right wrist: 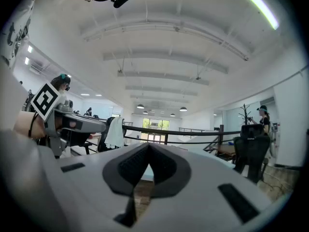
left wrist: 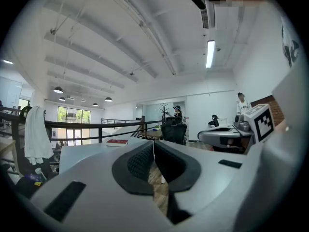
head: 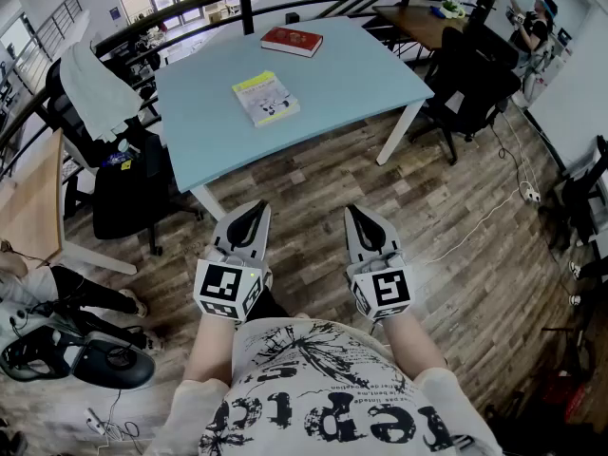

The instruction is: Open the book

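Note:
Two closed books lie on the light blue table (head: 332, 84): a yellow-green book (head: 265, 98) near its middle and a red book (head: 292, 41) at its far edge. The red book (left wrist: 117, 142) also shows in the left gripper view, far ahead. My left gripper (head: 257, 208) and right gripper (head: 354, 213) are held side by side close to my body, over the wooden floor, well short of the table. Both point level toward it. The left gripper (left wrist: 153, 143) has its jaws pressed together with nothing between them, and so has the right gripper (right wrist: 147, 147).
A black chair with a white cloth (head: 95, 88) stands left of the table, and another black chair (head: 475, 84) to its right. A dark railing (head: 190, 12) runs behind. A wooden desk (head: 28, 207) is at far left. A person (head: 532, 27) stands at the far right.

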